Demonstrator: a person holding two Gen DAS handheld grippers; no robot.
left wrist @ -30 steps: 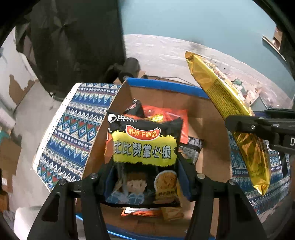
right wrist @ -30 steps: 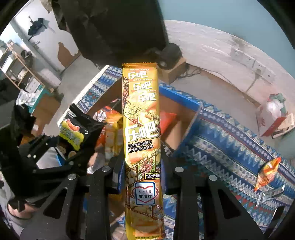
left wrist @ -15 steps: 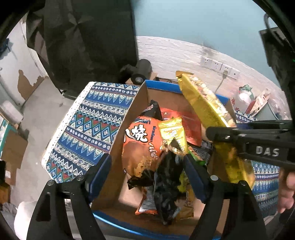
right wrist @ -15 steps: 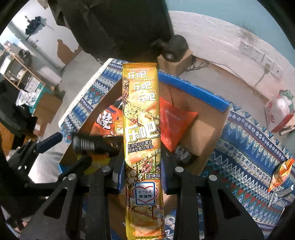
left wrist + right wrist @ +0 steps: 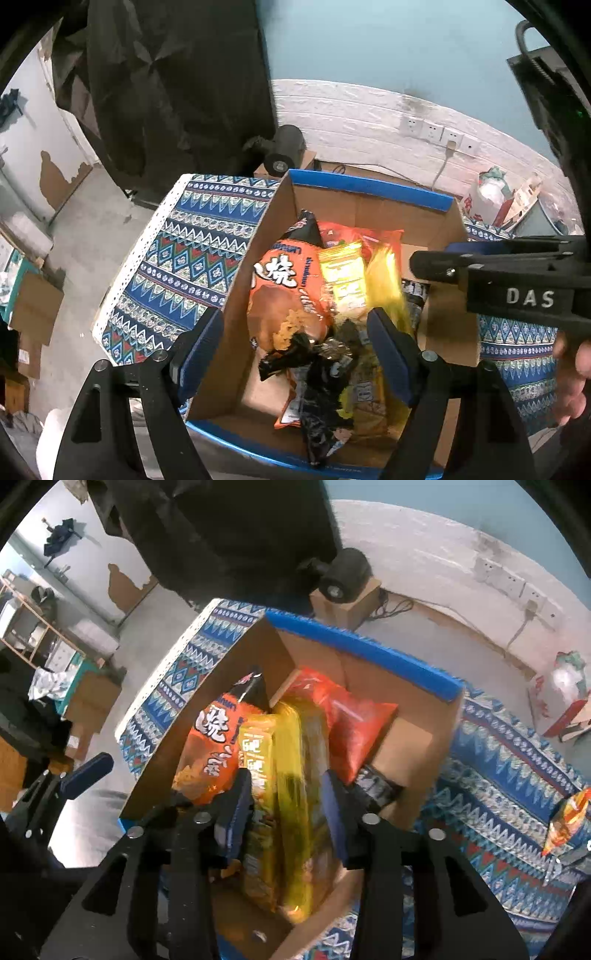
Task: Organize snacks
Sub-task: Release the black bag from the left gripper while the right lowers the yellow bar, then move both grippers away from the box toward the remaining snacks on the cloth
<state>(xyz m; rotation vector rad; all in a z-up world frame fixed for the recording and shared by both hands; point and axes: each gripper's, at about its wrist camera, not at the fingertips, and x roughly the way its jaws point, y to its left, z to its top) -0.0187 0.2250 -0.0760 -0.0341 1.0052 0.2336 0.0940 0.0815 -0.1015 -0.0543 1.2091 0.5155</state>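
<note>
Box: a brown cardboard box with blue edges sits on the tabletop, which has a blue zigzag cloth on it.
Snacks in the box: an orange bag with big white letters leans on the left side; a red bag lies toward the back; a black bag lies crumpled at the front.
Left claw: the left claw hangs over the front of the box, spread wide, with nothing pinched; the black bag lies below it.
Right claw: the right claw points down into the box and its jaws are opening; the pads do not press on anything.
Long yellow pack: the long yellow pack is between the right claw's fingers, blurry, lying among the other snacks in the middle of the box.
Snack outside: one small orange bag lies on the cloth, well apart from the box, on the right.
Hand: a hand shows at the right edge, behind the right claw.
</note>
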